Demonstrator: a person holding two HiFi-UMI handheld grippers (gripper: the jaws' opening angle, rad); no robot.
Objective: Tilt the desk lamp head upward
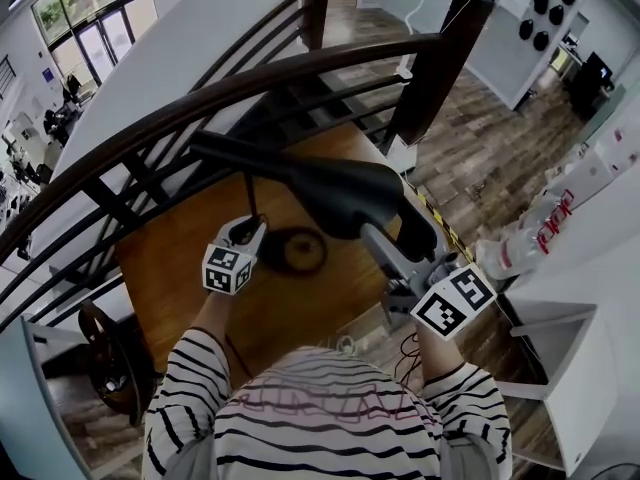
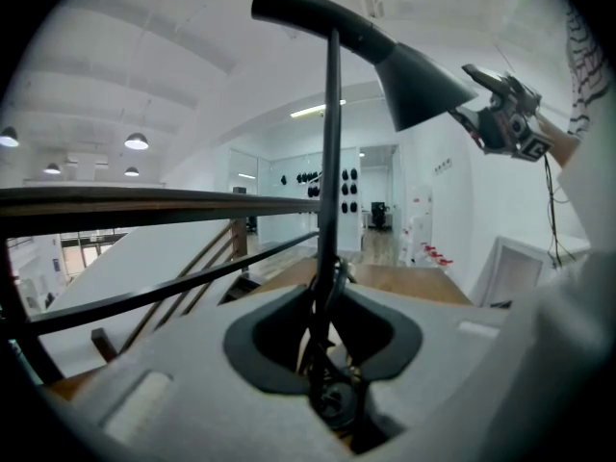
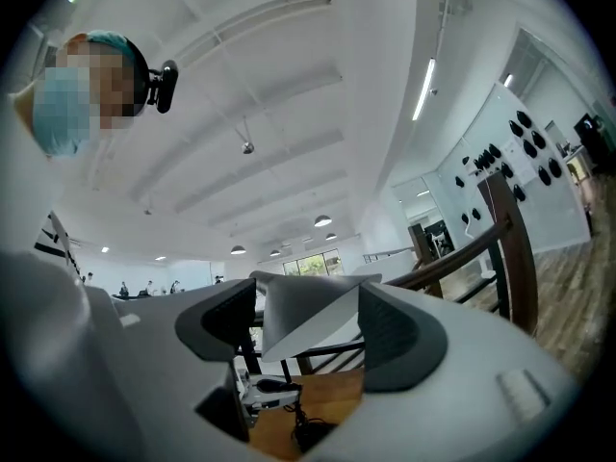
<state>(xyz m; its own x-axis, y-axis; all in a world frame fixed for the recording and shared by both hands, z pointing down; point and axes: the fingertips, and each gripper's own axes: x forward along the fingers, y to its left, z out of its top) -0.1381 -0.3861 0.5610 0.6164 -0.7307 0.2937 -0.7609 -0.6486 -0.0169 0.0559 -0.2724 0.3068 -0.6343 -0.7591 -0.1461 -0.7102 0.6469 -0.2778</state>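
Note:
A black desk lamp stands on a wooden table [image 1: 190, 288]; its round base [image 1: 300, 251] is at the middle. Its long head [image 1: 330, 188] runs from upper left down to the right and widens there. My left gripper [image 1: 243, 230] is shut on the thin upright stem [image 2: 330, 162], which passes between its pads [image 2: 260, 340]. My right gripper [image 1: 380, 243] stands open at the head's wide end. In the right gripper view that grey end [image 3: 308, 320] lies between the widely spread pads [image 3: 395, 330], almost filling the gap. The left gripper view shows the head [image 2: 385, 56] overhead and the right gripper [image 2: 474, 94] at its tip.
A dark curved wooden railing [image 1: 200, 98] with slanted bars runs just behind the table, over a stairwell. White furniture [image 1: 590, 308] stands to the right, and a dark wooden chair [image 1: 110, 358] at lower left. A cable [image 1: 405, 348] hangs by the table's near edge.

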